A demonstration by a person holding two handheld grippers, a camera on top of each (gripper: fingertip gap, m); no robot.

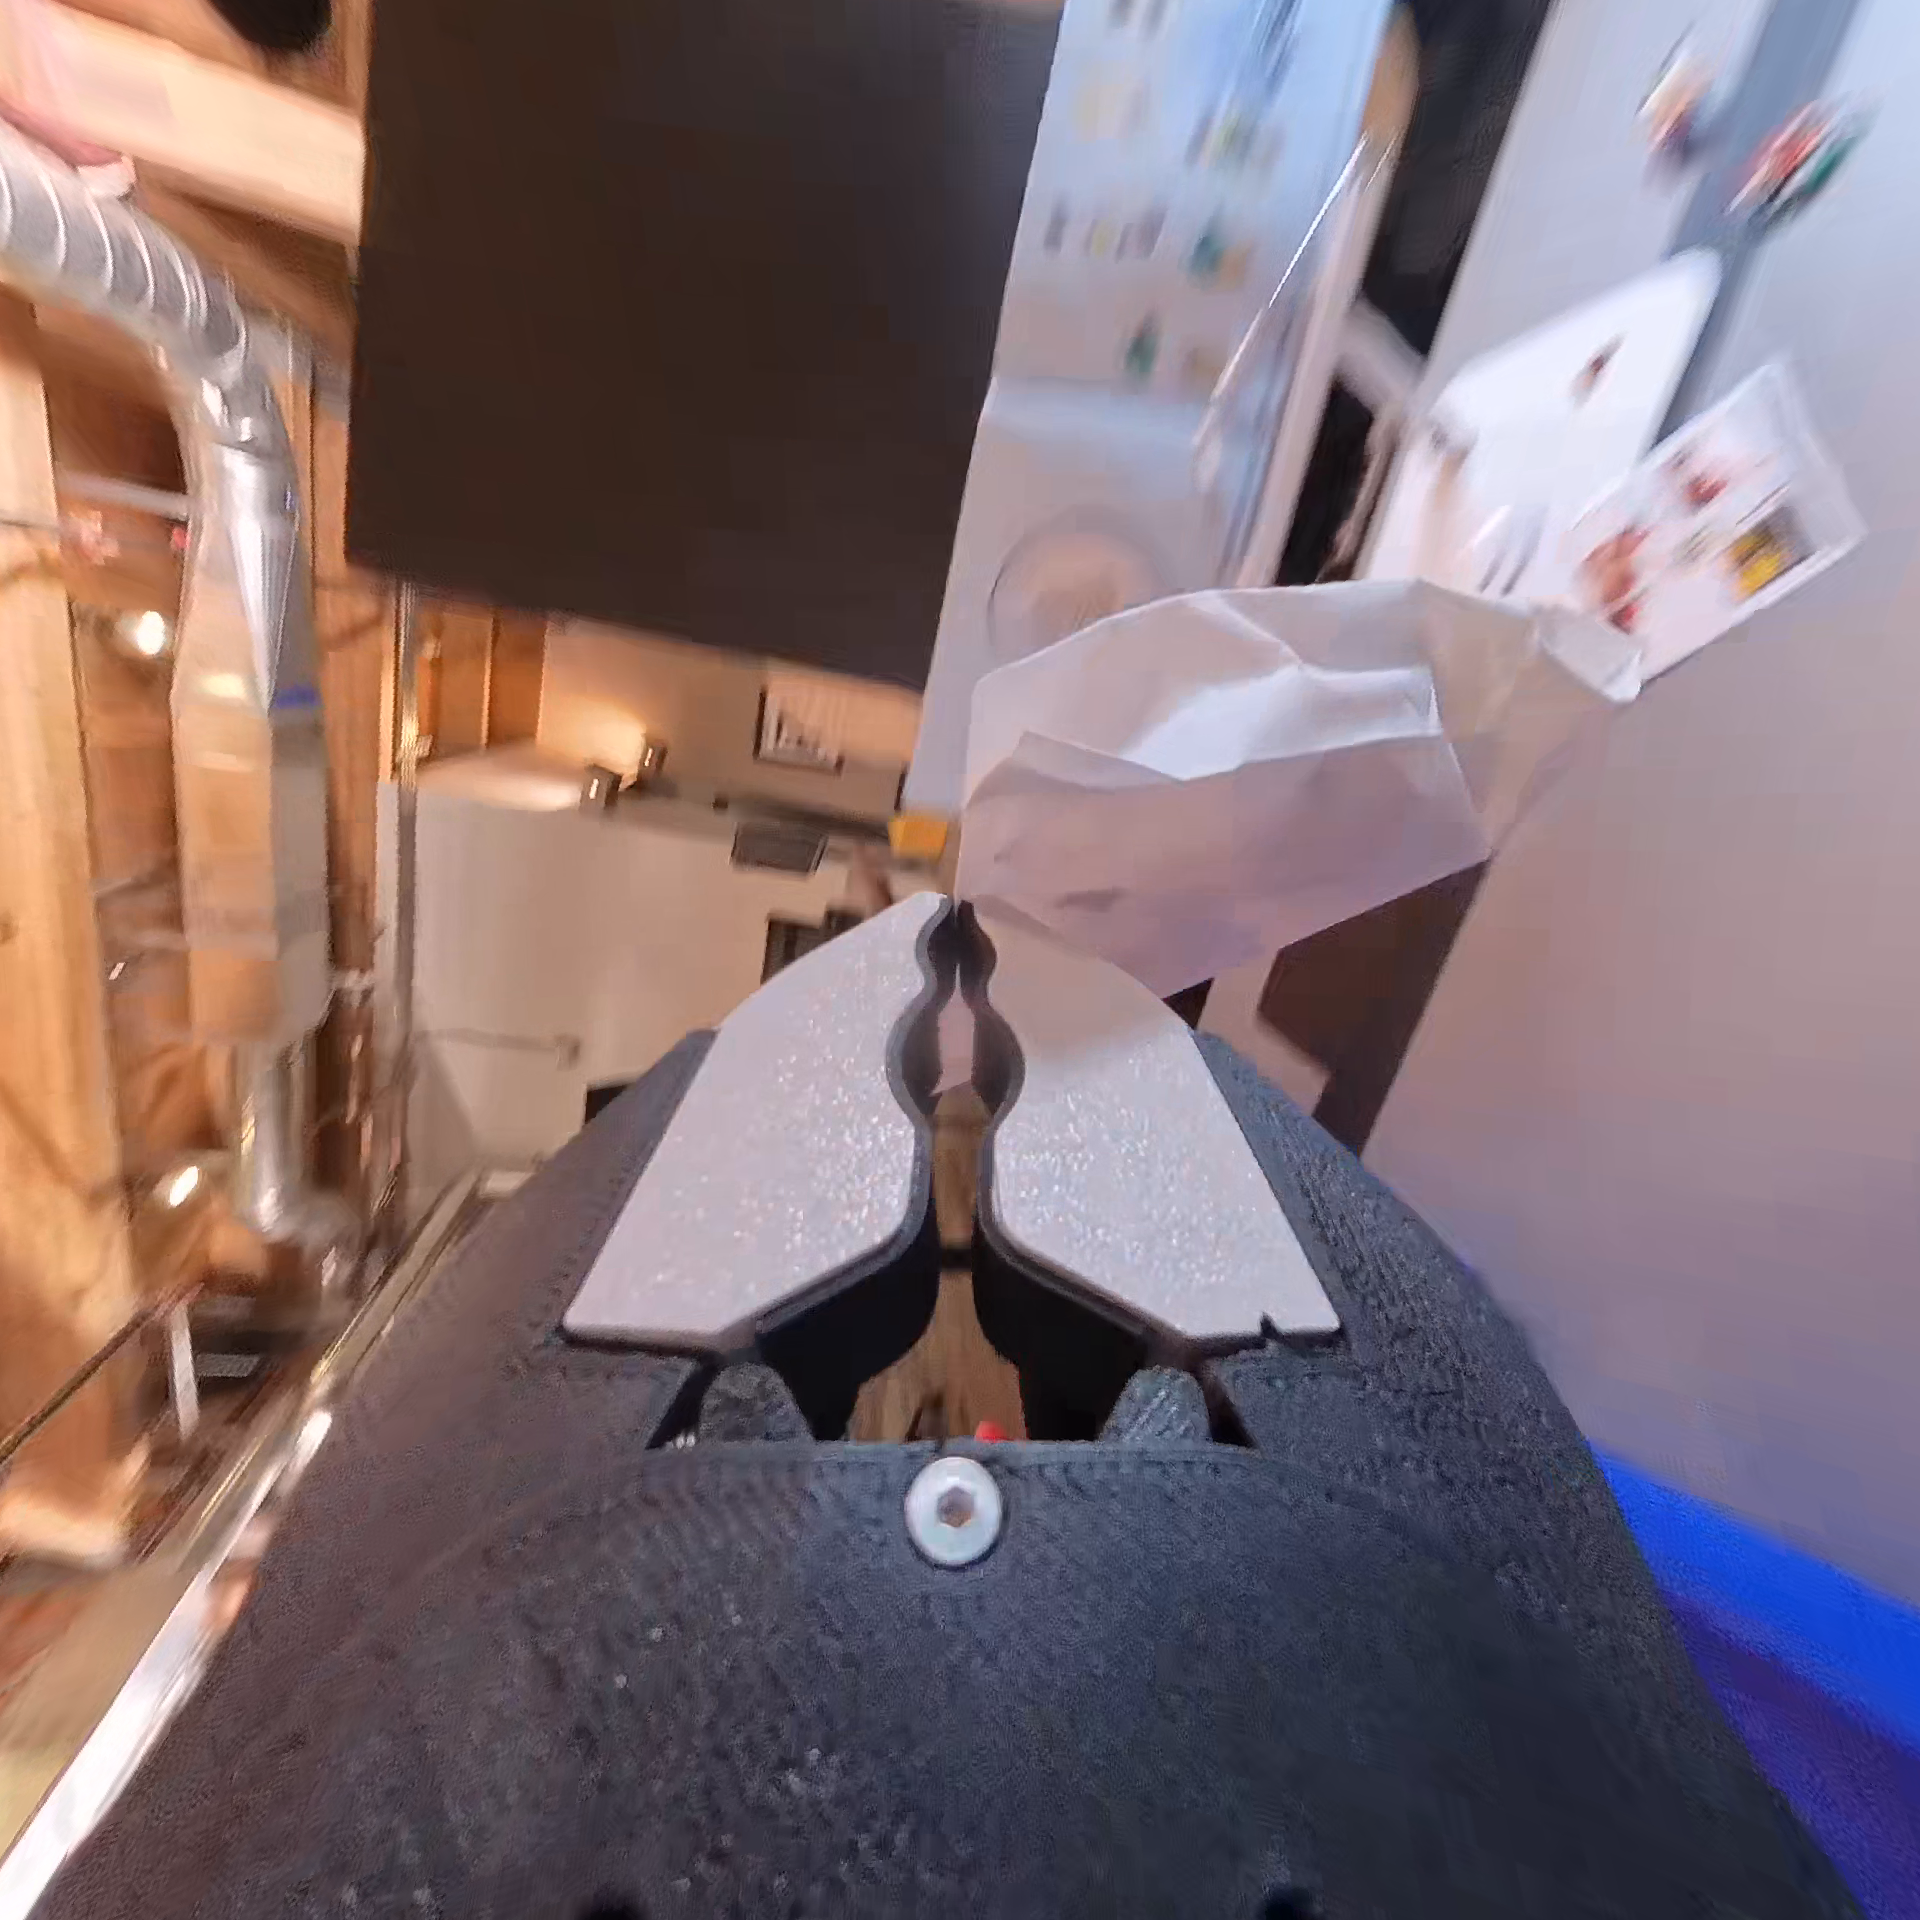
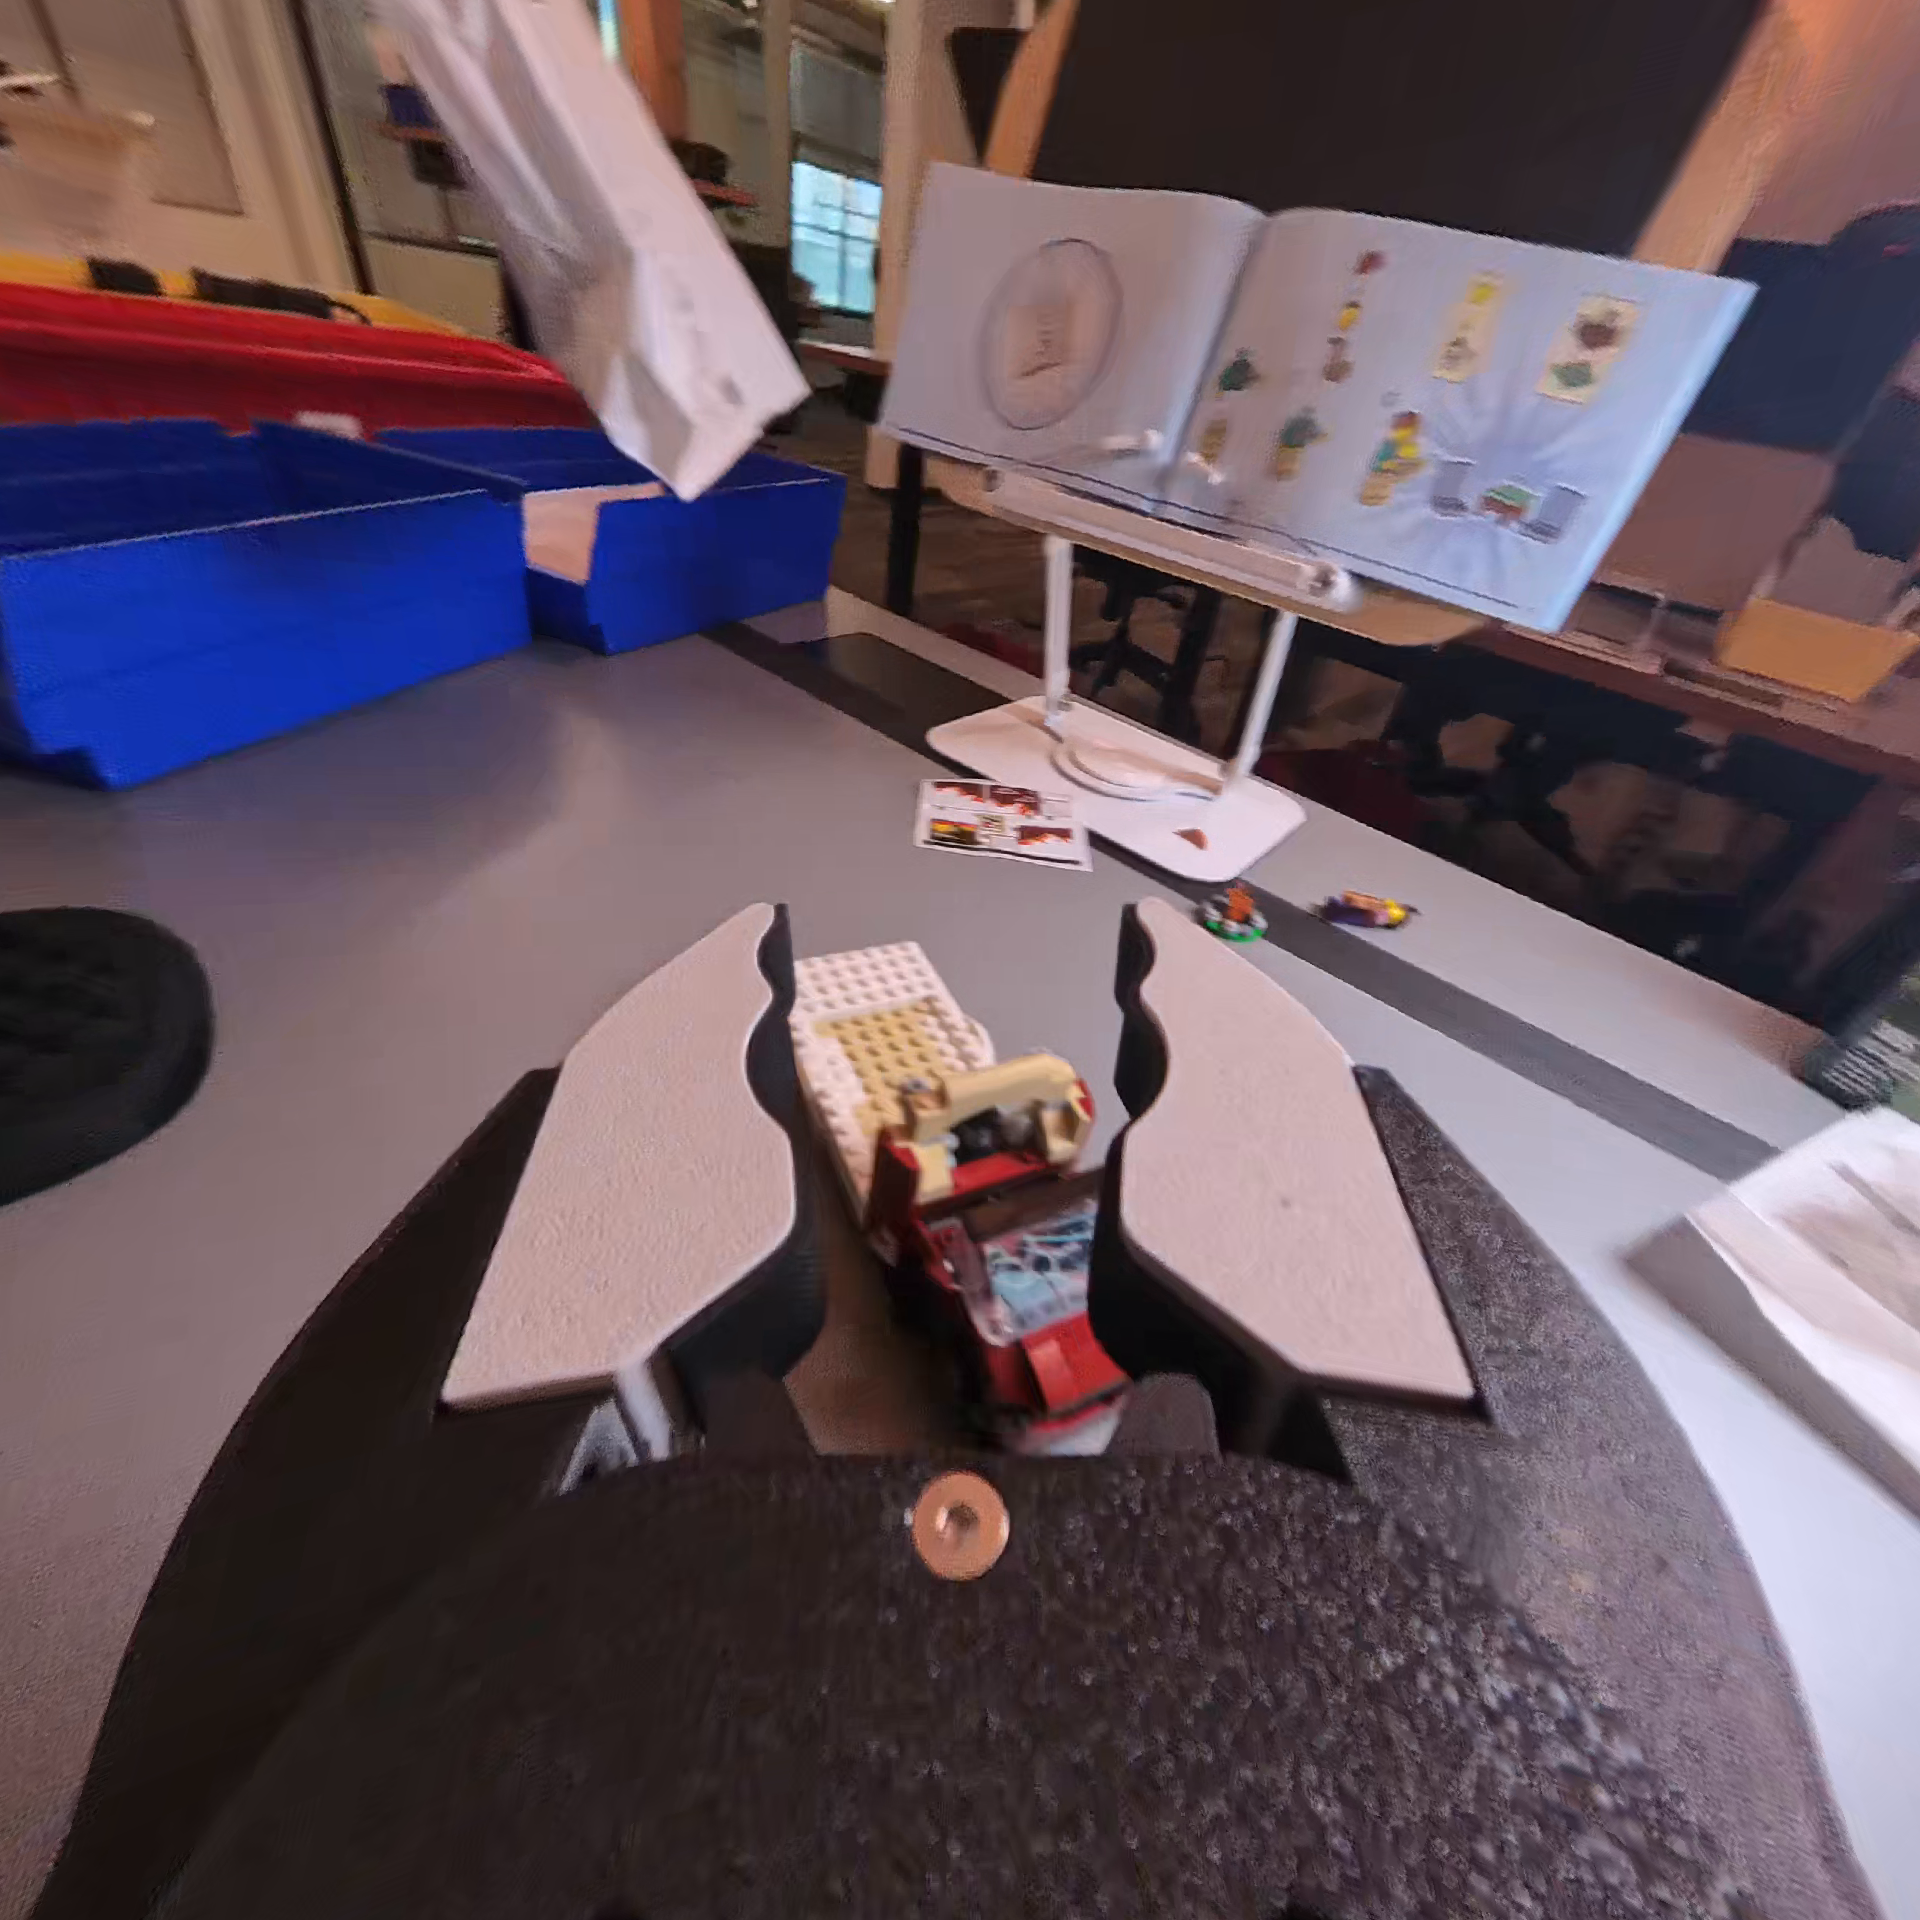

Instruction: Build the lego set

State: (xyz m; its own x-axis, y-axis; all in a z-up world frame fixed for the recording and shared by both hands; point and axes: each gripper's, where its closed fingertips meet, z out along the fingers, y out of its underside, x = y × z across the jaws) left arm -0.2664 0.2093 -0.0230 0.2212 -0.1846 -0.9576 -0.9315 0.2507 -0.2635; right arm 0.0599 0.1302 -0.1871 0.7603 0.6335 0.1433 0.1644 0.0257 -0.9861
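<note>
Pinching paper bag [image 1: 1226, 790] corner in left gripper [image 1: 958, 914], lifted clear, likely to discard. Right gripper [image 2: 951, 935] spread, hovering around lego model [image 2: 935, 1101] resting on table [image 2: 468, 852].

Right gripper [image 2: 951, 925], jaws apart, hovers over a partly built red, tan and white lego model [image 2: 956, 1122] on a grey table [image 2: 436, 894]. A white paper bag [image 2: 613, 239] hangs above blue bins [image 2: 260, 582]; an open manual [image 2: 1309, 405] sits on a white stand [image 2: 1132, 769]
</note>
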